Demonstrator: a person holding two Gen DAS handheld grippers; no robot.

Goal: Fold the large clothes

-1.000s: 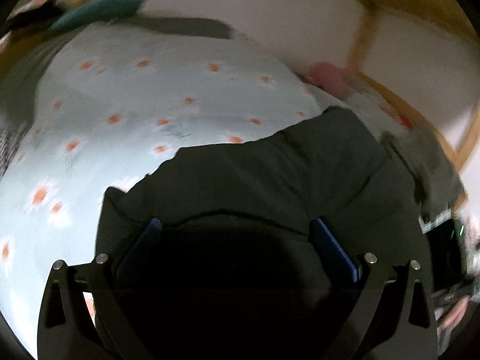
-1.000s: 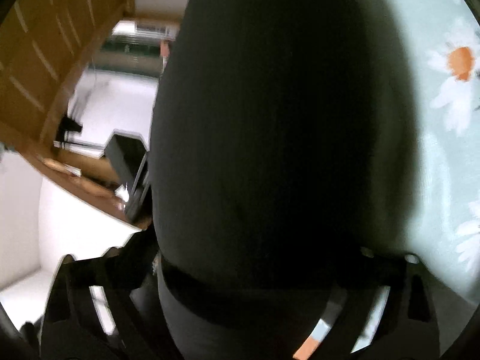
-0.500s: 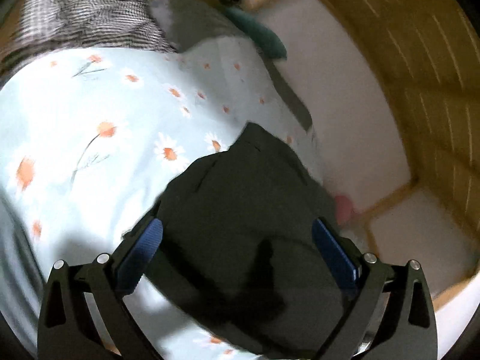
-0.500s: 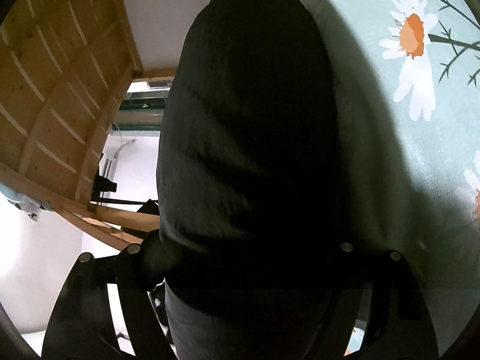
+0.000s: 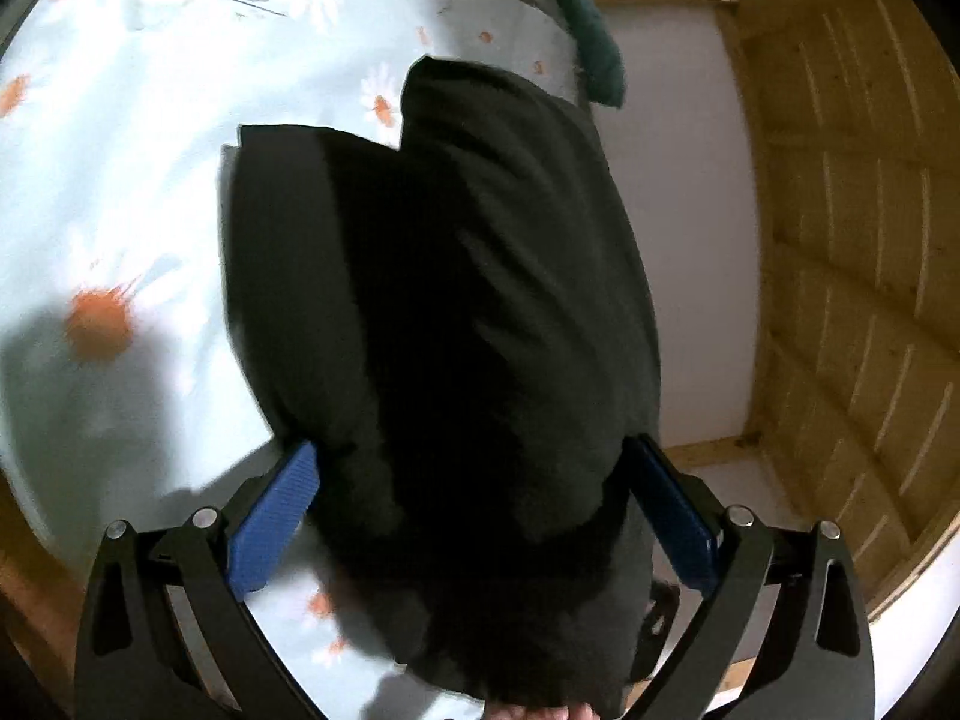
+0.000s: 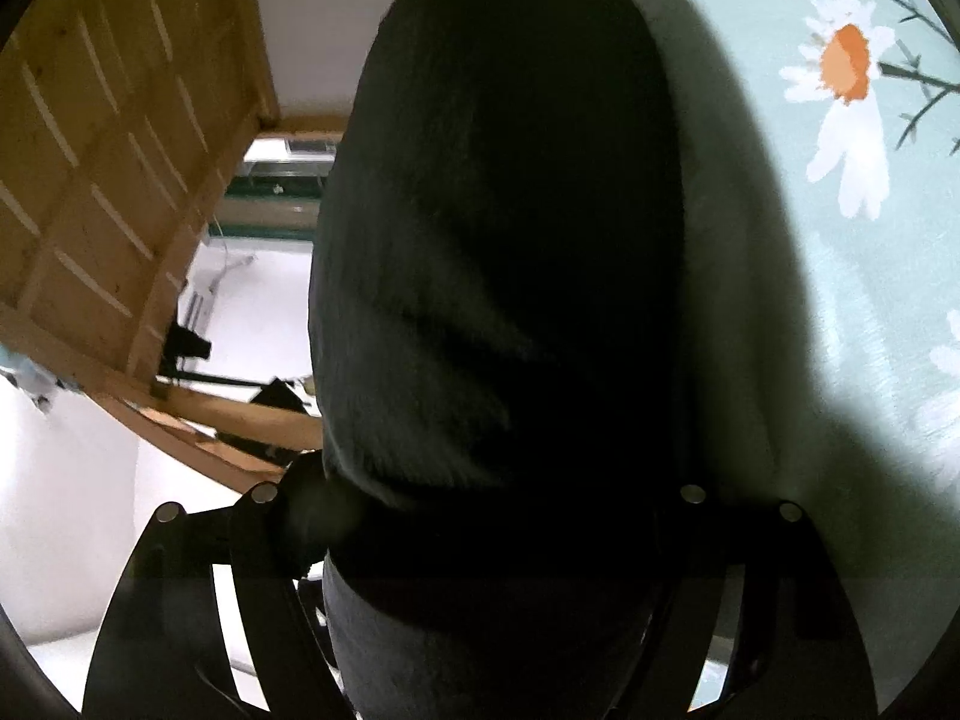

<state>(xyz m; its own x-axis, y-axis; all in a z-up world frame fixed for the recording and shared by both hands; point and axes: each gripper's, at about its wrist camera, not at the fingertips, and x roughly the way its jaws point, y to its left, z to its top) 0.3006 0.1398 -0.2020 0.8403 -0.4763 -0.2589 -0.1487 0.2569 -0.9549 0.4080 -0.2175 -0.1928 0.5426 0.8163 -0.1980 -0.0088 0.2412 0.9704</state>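
Observation:
A bulky black garment (image 5: pixel 456 300), folded into a thick bundle, lies on the pale blue daisy-print bedsheet (image 5: pixel 120 180). My left gripper (image 5: pixel 474 504) is wide open, and its blue pads (image 5: pixel 276 510) stand on either side of the bundle's near end. In the right wrist view the same black garment (image 6: pixel 498 252) fills the middle and covers my right gripper (image 6: pixel 498 516). The right fingertips are hidden under the cloth.
A wooden slatted bed frame (image 5: pixel 852 240) and white wall run along the right of the left wrist view. A teal pillow (image 5: pixel 594 54) lies at the far end of the bed. Wooden slats (image 6: pixel 120 150) and dark items fill the right wrist view's left.
The left gripper has swung round and closed in on the bundle, so the garment now lies between its pads. The right view has shifted slightly, with the garment still over the gripper.

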